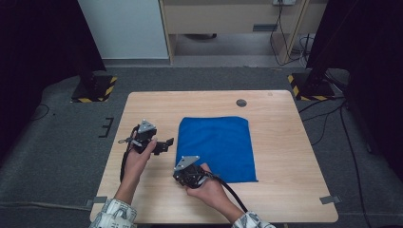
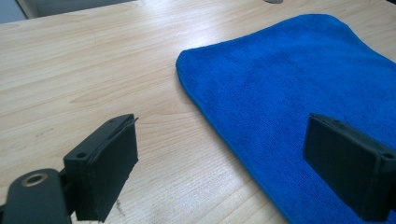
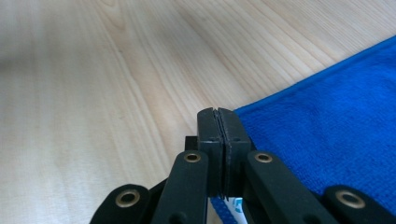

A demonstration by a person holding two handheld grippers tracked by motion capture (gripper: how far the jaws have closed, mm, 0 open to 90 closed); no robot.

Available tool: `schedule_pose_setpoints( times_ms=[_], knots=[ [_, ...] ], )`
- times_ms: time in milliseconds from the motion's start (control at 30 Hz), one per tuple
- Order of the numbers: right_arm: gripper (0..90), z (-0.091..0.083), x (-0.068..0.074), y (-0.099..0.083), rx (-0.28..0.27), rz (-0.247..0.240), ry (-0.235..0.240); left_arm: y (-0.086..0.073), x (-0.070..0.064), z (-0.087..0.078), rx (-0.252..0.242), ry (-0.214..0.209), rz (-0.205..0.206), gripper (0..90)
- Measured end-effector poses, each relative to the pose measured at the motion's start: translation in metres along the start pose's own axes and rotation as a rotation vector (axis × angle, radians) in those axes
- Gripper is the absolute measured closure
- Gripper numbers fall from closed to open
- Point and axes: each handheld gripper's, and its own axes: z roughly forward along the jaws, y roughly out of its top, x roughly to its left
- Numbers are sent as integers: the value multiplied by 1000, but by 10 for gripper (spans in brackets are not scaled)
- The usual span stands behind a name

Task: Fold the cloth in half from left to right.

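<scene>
A blue cloth [image 1: 216, 147] lies flat in the middle of the wooden table [image 1: 280, 142]. My left gripper [image 1: 166, 144] hovers at the cloth's left edge, open. In the left gripper view [image 2: 224, 158] one jaw is over bare wood and the other over the cloth [image 2: 299, 84]. My right gripper [image 1: 179, 170] is at the cloth's near left corner. In the right gripper view its jaws [image 3: 218, 114] are pressed together. A strip of blue cloth [image 3: 327, 130] and a white tag show between the links just below them.
A small dark round cap [image 1: 241, 102] sits in the tabletop beyond the cloth. Bare wood surrounds the cloth on all sides. Dark stands with striped bases [image 1: 95, 88] are on the floor past the far corners.
</scene>
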Motion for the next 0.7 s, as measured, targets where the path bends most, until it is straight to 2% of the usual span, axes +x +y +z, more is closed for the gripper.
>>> schedule_pose_setpoints(
  times_ms=[267,433,533,600,700],
  knots=[
    [893,0,9,-1,-5,7,34,4,6,10,13,0,-11,98],
    [893,2,17,-1,-7,16,54,8,9,23,50,6,15,109],
    [893,2,23,0,-12,15,62,11,9,31,63,1,15,128],
    [893,1,26,0,-14,19,64,13,10,36,78,14,29,138],
    [892,1,30,1,-20,19,62,17,11,45,89,1,38,160]
  ],
)
